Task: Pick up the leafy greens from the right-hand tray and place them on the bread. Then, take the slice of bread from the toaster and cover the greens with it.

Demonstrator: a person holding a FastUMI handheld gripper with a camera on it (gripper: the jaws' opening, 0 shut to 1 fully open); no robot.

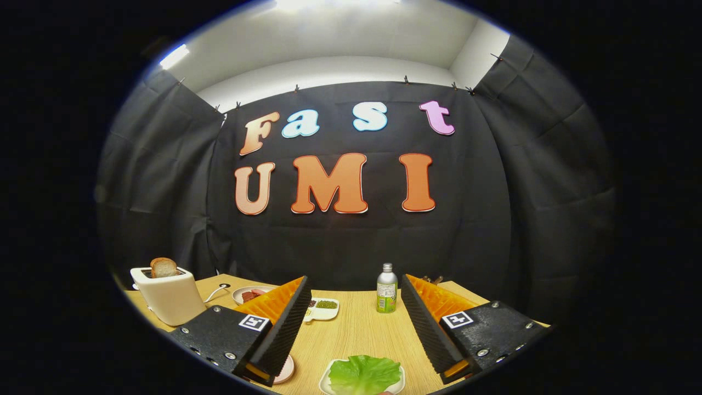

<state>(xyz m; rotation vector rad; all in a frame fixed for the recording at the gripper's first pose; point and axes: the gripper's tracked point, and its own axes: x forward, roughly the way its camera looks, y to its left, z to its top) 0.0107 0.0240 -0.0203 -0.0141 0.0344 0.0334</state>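
Our gripper [354, 329] is spread wide and holding nothing, with the lettuce leaf [364, 374] lying on its white tray [324, 384] low between the two fingers. We should tip down and centre over the leaf, then close gently on a raised fold so we lift the leaf and not the tray (it looks thin and floppy). The bread slice [163, 267] stands in the toaster [170, 299], off beyond the left finger, untouched

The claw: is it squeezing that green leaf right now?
No, the claw is open, and the leafy greens lie untouched on their tray between its fingers.
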